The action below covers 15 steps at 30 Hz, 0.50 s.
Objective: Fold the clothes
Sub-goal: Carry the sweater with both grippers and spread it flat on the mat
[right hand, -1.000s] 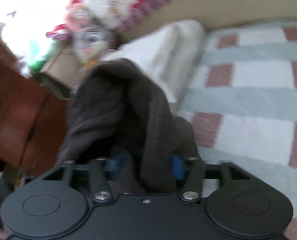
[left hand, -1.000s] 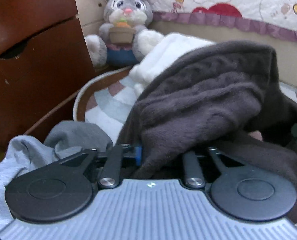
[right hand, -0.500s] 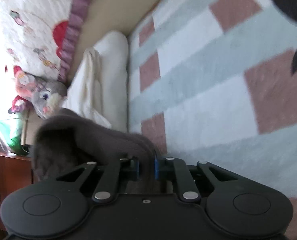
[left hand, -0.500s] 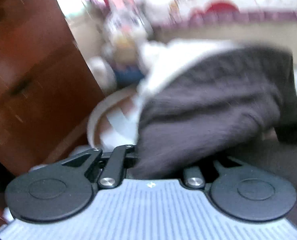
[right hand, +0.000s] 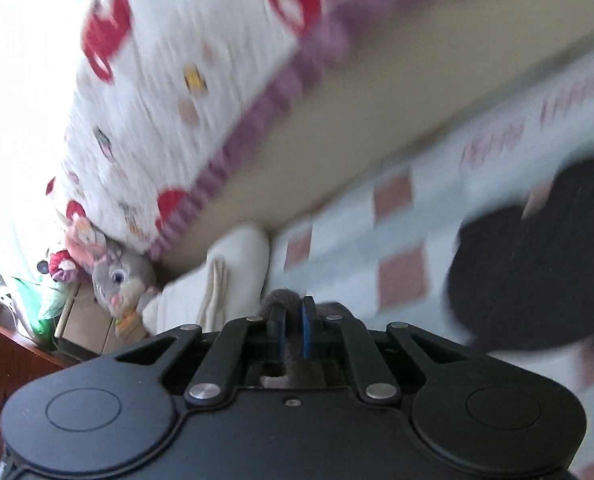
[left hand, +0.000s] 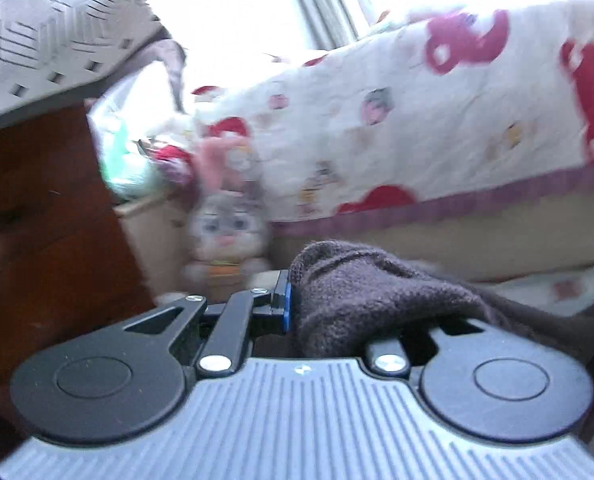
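Dark knit sweater [left hand: 377,296]: soft, limp, likely droops; left gripper [left hand: 293,300] and right gripper [right hand: 291,320] each pinch an edge; best held at hems.
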Each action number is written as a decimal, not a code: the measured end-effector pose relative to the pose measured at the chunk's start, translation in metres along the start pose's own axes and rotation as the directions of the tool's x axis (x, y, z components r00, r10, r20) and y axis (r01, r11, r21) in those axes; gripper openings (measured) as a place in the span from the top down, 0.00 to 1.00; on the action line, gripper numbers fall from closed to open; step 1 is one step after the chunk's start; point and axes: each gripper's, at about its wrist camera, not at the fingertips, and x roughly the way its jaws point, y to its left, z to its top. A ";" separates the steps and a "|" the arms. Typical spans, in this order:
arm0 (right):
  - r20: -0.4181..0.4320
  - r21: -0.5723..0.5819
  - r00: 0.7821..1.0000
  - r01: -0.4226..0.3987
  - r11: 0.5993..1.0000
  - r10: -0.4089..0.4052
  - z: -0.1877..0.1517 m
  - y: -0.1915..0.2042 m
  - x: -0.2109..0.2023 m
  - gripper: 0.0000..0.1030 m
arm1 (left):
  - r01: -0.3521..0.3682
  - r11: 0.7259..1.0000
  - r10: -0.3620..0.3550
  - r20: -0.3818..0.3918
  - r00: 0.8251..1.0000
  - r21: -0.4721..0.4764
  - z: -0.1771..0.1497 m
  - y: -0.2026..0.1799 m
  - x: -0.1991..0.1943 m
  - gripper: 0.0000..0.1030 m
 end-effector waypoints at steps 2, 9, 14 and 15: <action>0.047 -0.081 0.998 0.039 0.996 -0.035 0.024 -0.004 -0.029 0.91 | 0.071 0.997 -0.071 -0.004 0.997 -0.029 0.009 -0.012 -0.002 0.89; 0.211 -0.244 0.959 0.240 0.940 -0.190 0.086 -0.040 -0.138 0.92 | 0.249 0.967 -0.244 0.089 0.966 -0.054 0.041 -0.072 -0.040 0.89; 0.354 -0.316 0.896 0.384 0.868 -0.267 0.109 -0.046 -0.219 0.92 | 0.403 0.915 -0.398 0.138 0.907 -0.005 0.070 -0.121 -0.066 0.90; 0.373 -0.318 0.884 0.407 0.856 -0.282 0.113 -0.048 -0.233 0.92 | 0.434 0.901 -0.430 0.144 0.892 -0.001 0.075 -0.129 -0.070 0.90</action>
